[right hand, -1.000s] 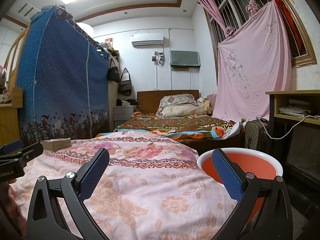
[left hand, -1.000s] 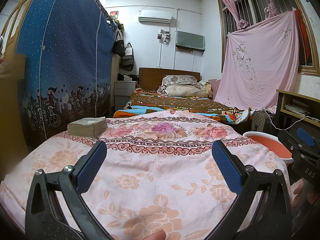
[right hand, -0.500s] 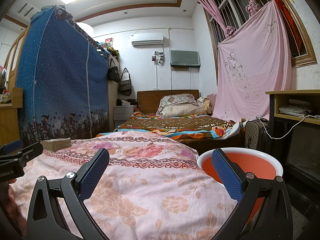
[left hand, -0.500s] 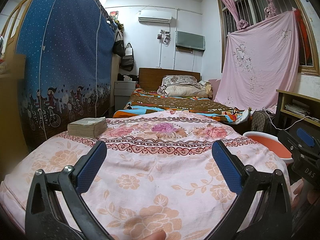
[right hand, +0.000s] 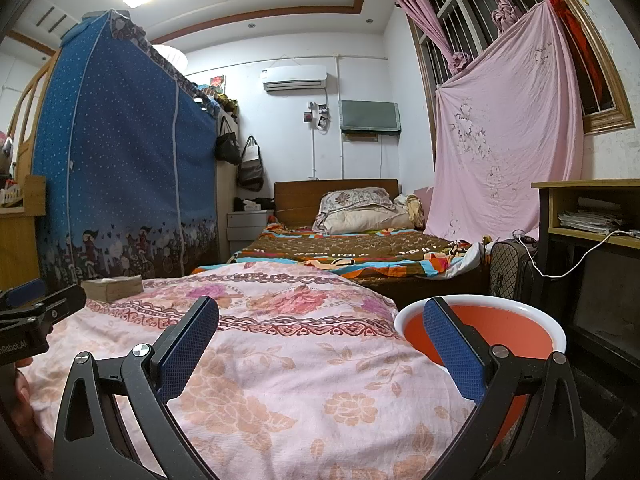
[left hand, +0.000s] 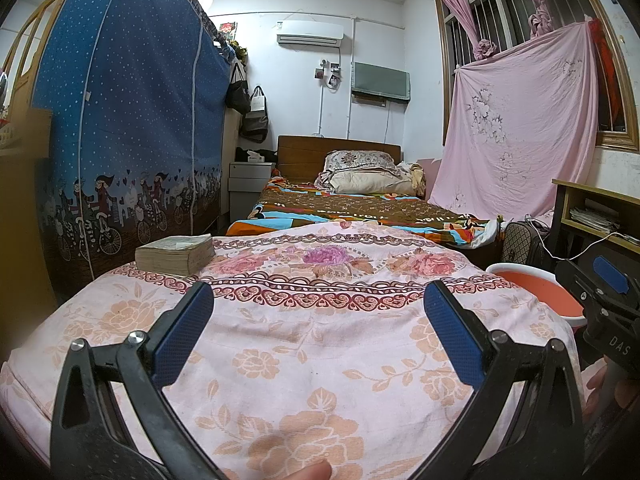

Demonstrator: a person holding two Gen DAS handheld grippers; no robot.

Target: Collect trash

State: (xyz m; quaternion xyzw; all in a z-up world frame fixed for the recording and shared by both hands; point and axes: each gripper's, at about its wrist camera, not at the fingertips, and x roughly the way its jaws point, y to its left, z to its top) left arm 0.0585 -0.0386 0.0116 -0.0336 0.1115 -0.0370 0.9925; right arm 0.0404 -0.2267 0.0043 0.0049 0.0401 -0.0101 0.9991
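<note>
Both tools — left tool point(left hand: 318, 316), right tool point(right hand: 320, 320) — gape empty over the pink floral bedspread point(left hand: 320, 344); no trash visible, so searching comes next, toward the white-rimmed orange plastic basin point(right hand: 516, 322).

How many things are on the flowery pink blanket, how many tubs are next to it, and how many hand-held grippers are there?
Books on the flowery pink blanket: 1, a thick old book
Orange tubs beside it: 1
Hand-held grippers: 2, left hand-held gripper and right hand-held gripper, both open and empty
Total: 4
</note>
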